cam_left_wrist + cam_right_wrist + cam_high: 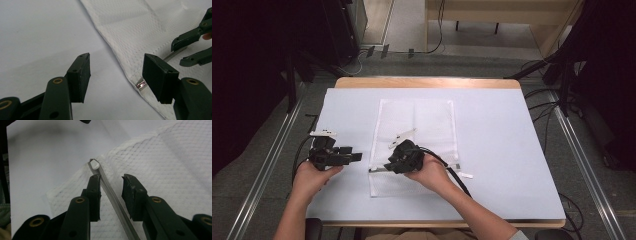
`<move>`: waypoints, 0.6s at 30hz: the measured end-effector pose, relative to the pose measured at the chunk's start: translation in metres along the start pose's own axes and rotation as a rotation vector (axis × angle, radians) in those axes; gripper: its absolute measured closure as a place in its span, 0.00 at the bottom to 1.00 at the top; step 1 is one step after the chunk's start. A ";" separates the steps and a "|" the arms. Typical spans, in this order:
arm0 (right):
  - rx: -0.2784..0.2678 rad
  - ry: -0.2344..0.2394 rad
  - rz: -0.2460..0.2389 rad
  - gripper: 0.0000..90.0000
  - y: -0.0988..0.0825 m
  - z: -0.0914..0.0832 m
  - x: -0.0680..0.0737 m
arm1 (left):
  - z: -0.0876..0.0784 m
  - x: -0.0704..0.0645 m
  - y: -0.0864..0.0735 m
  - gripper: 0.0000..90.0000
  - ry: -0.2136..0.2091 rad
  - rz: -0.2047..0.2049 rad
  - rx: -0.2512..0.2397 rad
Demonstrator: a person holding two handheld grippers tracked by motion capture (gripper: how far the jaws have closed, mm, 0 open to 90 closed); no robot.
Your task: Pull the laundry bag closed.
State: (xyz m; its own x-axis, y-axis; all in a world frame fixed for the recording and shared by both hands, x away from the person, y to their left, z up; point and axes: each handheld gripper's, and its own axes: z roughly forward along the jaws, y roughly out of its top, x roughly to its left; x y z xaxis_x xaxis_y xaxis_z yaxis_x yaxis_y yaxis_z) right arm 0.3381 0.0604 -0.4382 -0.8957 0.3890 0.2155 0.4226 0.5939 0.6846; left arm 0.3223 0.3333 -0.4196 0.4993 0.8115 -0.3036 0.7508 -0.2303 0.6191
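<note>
A white mesh bag (pixel 414 130) lies flat in the middle of the table, with a grey zipper (pixel 447 167) running across its near part. In the right gripper view the zipper strip (pixel 113 200) runs up between the jaws of my right gripper (pixel 111 180) to its white end cap (pixel 95 164). One pad lies close beside the strip, and a gap shows on the other side. My right gripper (pixel 388 167) sits low over the bag's near left corner. My left gripper (pixel 357 156) stands open just left of the bag edge (pixel 117 55), near the zipper's metal end (pixel 140 85).
A pale sheet (pixel 507 145) covers the wooden table (pixel 427 82). A small white tab (pixel 465 175) lies by the bag's right side. Black stands and cables (pixel 557 70) ring the table on the floor.
</note>
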 end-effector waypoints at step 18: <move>0.031 0.069 0.022 0.86 0.005 0.030 0.009 | -0.001 -0.001 0.001 0.46 -0.003 0.014 -0.009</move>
State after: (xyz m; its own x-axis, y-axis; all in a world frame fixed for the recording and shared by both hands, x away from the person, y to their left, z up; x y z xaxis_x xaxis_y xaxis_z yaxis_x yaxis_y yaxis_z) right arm 0.3363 0.0883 -0.4537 -0.8932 0.3532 0.2782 0.4451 0.6077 0.6577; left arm 0.3215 0.3327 -0.4181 0.5109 0.8066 -0.2974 0.7399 -0.2364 0.6298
